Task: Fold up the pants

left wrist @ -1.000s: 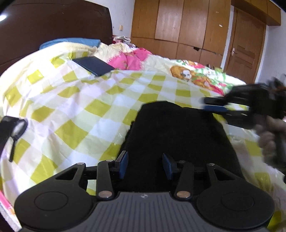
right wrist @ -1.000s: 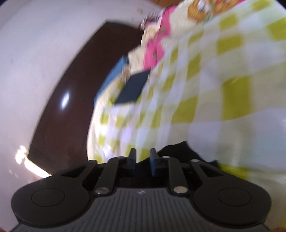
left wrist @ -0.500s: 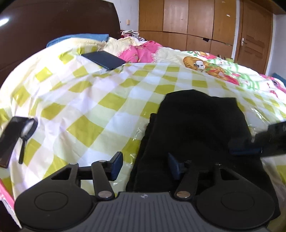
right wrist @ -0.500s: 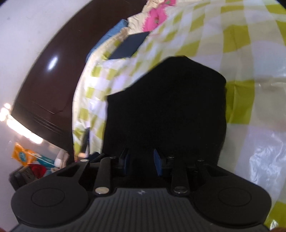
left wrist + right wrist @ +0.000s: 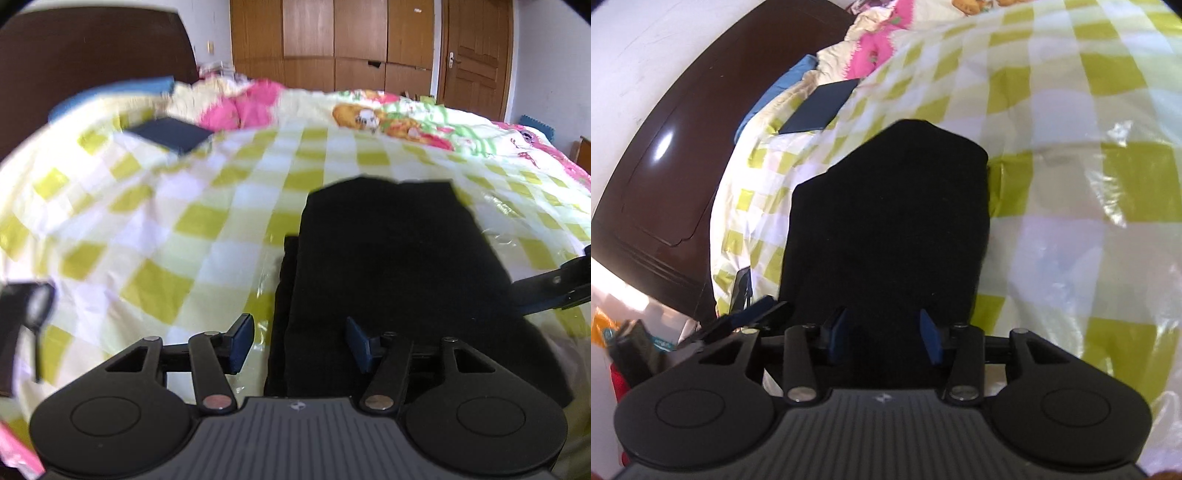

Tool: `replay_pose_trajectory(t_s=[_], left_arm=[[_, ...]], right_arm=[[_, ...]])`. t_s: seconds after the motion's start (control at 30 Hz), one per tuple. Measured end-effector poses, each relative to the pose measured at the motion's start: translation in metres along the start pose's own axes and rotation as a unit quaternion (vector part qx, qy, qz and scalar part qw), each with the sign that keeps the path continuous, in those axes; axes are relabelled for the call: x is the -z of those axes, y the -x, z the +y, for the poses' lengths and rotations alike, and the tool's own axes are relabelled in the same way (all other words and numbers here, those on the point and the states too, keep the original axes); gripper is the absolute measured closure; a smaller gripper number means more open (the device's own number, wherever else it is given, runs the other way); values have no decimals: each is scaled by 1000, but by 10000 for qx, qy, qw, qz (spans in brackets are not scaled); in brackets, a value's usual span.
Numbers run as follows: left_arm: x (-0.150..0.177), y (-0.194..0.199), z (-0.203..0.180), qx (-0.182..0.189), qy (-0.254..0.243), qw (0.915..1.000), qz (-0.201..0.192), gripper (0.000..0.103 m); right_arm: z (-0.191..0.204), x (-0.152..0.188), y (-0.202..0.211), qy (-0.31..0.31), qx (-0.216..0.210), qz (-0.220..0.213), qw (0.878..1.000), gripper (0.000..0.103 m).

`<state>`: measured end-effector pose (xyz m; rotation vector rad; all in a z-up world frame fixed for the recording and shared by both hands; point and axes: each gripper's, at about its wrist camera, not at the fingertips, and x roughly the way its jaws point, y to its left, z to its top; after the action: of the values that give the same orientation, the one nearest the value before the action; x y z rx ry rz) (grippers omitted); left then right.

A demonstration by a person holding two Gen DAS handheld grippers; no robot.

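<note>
The black pants (image 5: 388, 258) lie folded in a thick rectangle on the yellow-checked bed cover (image 5: 166, 229). My left gripper (image 5: 299, 343) hovers open at the near left edge of the pants, and that edge runs between its blue pads without touching them. My right gripper (image 5: 884, 334) is over the near end of the pants (image 5: 894, 206). Its jaws are opening and its pads are clear of the cloth. The right gripper (image 5: 546, 291) shows at the right edge of the left wrist view. The left gripper (image 5: 750, 317) shows low on the left in the right wrist view.
A dark blue flat item (image 5: 173, 134) lies near the pillows, by a pink quilt (image 5: 251, 107). The dark headboard (image 5: 92, 48) stands at the left. A wooden wardrobe (image 5: 332, 44) and a door (image 5: 476, 55) stand behind. A black object (image 5: 22, 314) lies at the bed's left edge.
Both grippers' jaws have spread wider. The right wrist view swung from the headboard and bed cover onto the pants. In the left wrist view the right gripper dropped lower toward the right edge.
</note>
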<state>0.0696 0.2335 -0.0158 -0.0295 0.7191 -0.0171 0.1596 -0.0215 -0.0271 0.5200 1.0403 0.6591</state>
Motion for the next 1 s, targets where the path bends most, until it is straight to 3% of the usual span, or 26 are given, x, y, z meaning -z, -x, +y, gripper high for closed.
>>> replay_pose_trajectory(t_s=[0.07,0.2,0.33,0.43,0.5,0.6,0.67,0.8,1.0], left_arm=[[-3,-4,12,159,228,9996,58,31],[-13,8,9,248,-55,9997,-24,32],[-14,-2,11,402,-242,9988,96,27],[-18,-10,28,650,190,9973,271,23],[-22,2,37,808,357,9960,146,23],[-26,10,37,854,238,9960,93,24],[-27,4,35,1071,279,9937,173,24],[-27,-4,29,1038,94,9942,267,24],[-21,-23,34,1112,322,9914,617,22]], right_arm=[[3,-6,-3,-19,-22,-57,10000,54],[-2,-10,12,-83,5,-190,9998,53],[-8,-14,6,-311,-100,-210,9992,40],[-4,-18,-10,-230,-113,-88,9996,40],[-3,-19,-6,-145,-150,-93,9997,39],[-7,-17,8,-212,-93,-197,9995,39],[-9,-15,10,-270,-71,-260,9993,38],[-9,-14,7,-63,-10,-162,9998,38],[-16,-19,6,-100,6,-130,9999,40]])
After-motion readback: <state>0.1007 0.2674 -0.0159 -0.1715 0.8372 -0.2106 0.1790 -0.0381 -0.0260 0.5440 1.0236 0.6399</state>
